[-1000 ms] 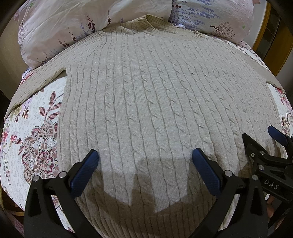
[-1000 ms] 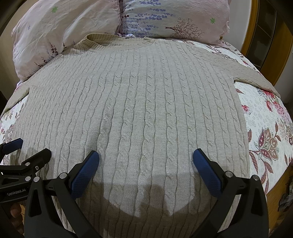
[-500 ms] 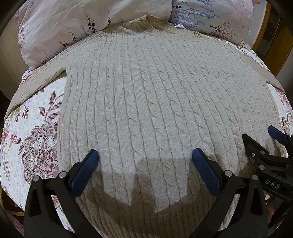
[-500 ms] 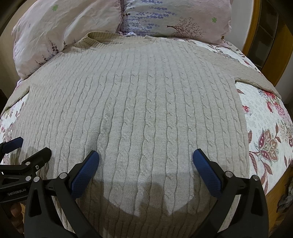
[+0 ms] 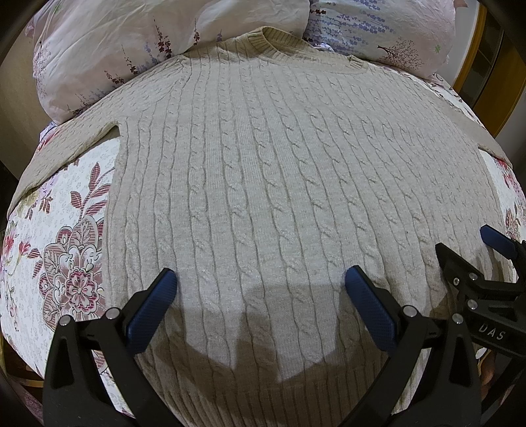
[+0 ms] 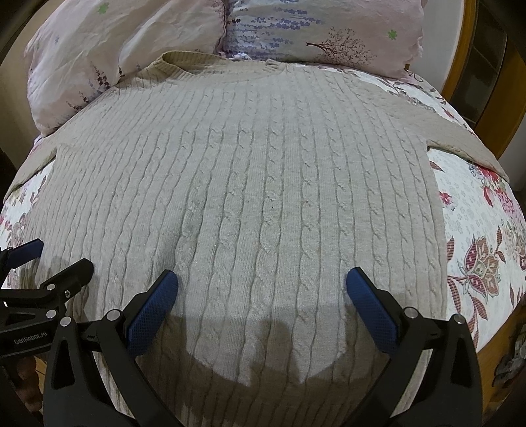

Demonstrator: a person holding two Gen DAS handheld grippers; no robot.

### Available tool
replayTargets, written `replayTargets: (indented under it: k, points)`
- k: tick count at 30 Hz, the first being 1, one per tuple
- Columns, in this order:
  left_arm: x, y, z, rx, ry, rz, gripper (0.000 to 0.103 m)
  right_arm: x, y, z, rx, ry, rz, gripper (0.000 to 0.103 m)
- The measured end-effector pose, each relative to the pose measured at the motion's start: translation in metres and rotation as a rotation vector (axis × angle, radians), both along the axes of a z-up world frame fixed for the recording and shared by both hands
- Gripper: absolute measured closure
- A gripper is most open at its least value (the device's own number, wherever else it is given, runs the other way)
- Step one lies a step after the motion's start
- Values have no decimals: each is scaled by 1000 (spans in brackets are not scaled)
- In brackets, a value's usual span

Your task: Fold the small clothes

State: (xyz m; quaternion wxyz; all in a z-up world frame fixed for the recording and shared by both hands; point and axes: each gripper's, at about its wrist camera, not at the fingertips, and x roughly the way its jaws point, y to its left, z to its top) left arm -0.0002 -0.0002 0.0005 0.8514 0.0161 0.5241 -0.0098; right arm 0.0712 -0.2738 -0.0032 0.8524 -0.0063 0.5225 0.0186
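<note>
Both grippers, the left gripper (image 5: 259, 289) and the right gripper (image 6: 261, 289), hang side by side with fingers spread wide and holding nothing over the near hem of the sweater (image 5: 279, 170), which lies flat on the bedspread (image 5: 65, 236), long axis running toward the far pillows (image 6: 296, 29), each sleeve nearer its own side.

Right gripper (image 6: 261, 290) jaws spread wide above the near hem of the beige cable-knit sweater (image 6: 256, 184) lying flat on the floral bedspread (image 6: 476, 230), left gripper (image 6: 52, 262) near-left, pillows (image 6: 230, 39) far.
</note>
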Motion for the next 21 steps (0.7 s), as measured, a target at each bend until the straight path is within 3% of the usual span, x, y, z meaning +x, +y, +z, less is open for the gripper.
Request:
replayTargets:
  k: [9,11,13,16,17,18,21]
  points:
    - [0,3,0,2,4,-6,2,-5,-5,2,21,-16,128,1]
    - [4,2,2,-9,23,-8,2,1,-11,5,46,18,175,1]
    - [8,11,8,-65,40,20,2,10,-32,14,85,5,146,1]
    - [21,29,17,-152,22,110,2,36,-111,39,152,-101,-43,1]
    - [25,35,19,-171,16,141,2,49,-155,46,179,-128,-151,5]
    - [31,43,21,-196,8,176,2,61,-195,49,202,-142,-253,20]
    - [44,60,22,-261,-4,237,2,84,-308,46,324,-152,-543,43]
